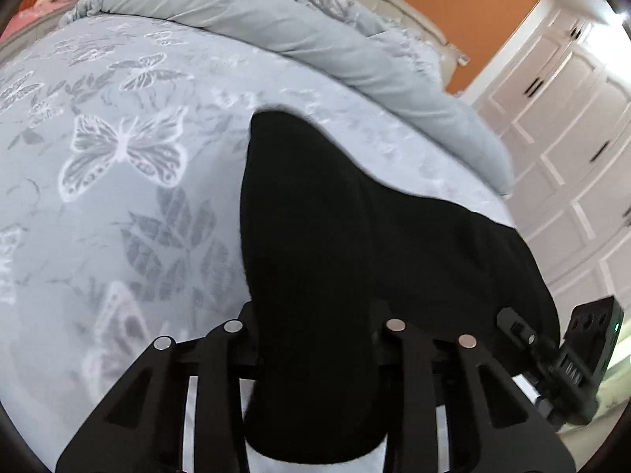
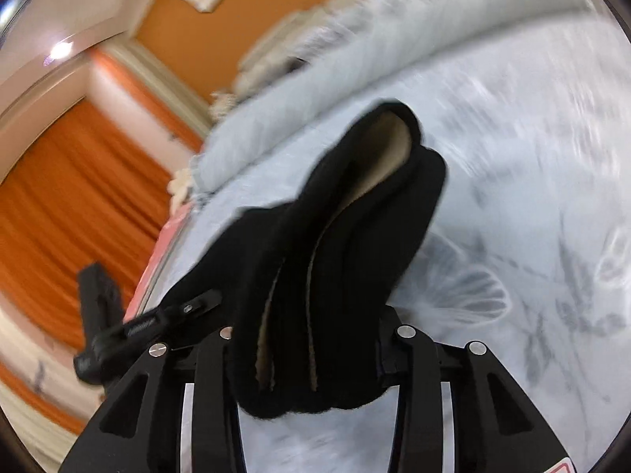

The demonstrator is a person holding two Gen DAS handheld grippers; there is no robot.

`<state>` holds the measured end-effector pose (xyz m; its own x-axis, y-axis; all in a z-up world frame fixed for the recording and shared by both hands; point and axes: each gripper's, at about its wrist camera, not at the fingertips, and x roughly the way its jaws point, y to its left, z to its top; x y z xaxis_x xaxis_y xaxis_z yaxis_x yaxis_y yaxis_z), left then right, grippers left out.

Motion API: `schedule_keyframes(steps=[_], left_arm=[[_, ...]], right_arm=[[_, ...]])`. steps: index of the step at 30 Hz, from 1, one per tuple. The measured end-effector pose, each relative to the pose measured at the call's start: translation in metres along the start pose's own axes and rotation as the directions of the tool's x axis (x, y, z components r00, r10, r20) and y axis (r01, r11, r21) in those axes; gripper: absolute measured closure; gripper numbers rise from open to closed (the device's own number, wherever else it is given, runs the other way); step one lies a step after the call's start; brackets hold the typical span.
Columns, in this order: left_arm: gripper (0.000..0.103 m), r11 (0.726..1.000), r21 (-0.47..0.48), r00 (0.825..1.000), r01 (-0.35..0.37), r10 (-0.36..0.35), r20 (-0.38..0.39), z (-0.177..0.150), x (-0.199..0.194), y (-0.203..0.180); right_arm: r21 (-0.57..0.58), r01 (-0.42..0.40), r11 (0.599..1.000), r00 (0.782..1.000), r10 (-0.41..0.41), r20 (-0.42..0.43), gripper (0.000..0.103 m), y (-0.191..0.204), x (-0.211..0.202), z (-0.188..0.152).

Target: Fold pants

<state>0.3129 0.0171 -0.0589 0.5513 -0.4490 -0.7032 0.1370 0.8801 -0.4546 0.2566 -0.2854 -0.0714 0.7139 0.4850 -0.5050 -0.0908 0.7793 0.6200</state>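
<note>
The black pants (image 1: 335, 216) hang bunched from both grippers over the bed. In the left wrist view my left gripper (image 1: 315, 327) is shut on a thick fold of the black cloth, which fills the gap between its fingers and drapes below them. In the right wrist view my right gripper (image 2: 311, 335) is shut on another bunch of the pants (image 2: 355, 236), where layered edges and a beige lining (image 2: 390, 146) show. The cloth spans between the two grippers, which are close side by side. This view is blurred.
Below lies a pale blue bed sheet (image 1: 118, 149) with butterfly prints, and a rolled grey duvet (image 1: 276, 19) along its far side. White wardrobe doors (image 1: 572, 118) stand to the right of the bed. Orange curtains (image 2: 59, 216) hang to the left.
</note>
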Motion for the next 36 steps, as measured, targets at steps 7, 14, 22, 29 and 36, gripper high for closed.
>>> schedule_keyframes(steps=[7, 14, 22, 29, 36], left_arm=[[0.073, 0.987, 0.159, 0.988, 0.009, -0.034, 0.153, 0.007, -0.109, -0.046], [0.071, 0.966, 0.229, 0.968, -0.122, 0.064, 0.243, -0.011, -0.109, -0.059], [0.028, 0.935, 0.245, 0.965, -0.257, 0.260, 0.023, -0.074, -0.008, 0.015], [0.014, 0.956, 0.127, 0.940, -0.264, 0.226, 0.254, -0.035, -0.110, -0.005], [0.006, 0.914, 0.185, 0.932, -0.362, 0.358, 0.054, 0.003, 0.025, -0.027]], right_arm=[[-0.193, -0.040, 0.980, 0.986, 0.069, 0.150, 0.067, 0.087, -0.093, 0.010], [-0.083, -0.025, 0.996, 0.996, 0.033, 0.087, 0.065, 0.052, -0.067, 0.005], [0.103, 0.154, 0.983, 0.976, -0.135, -0.169, 0.039, -0.053, -0.026, -0.065], [-0.197, 0.247, 0.949, 0.969, -0.240, 0.062, 0.084, 0.043, -0.094, -0.026], [-0.249, 0.434, 0.866, 0.878, -0.468, -0.099, 0.089, 0.029, 0.048, -0.005]])
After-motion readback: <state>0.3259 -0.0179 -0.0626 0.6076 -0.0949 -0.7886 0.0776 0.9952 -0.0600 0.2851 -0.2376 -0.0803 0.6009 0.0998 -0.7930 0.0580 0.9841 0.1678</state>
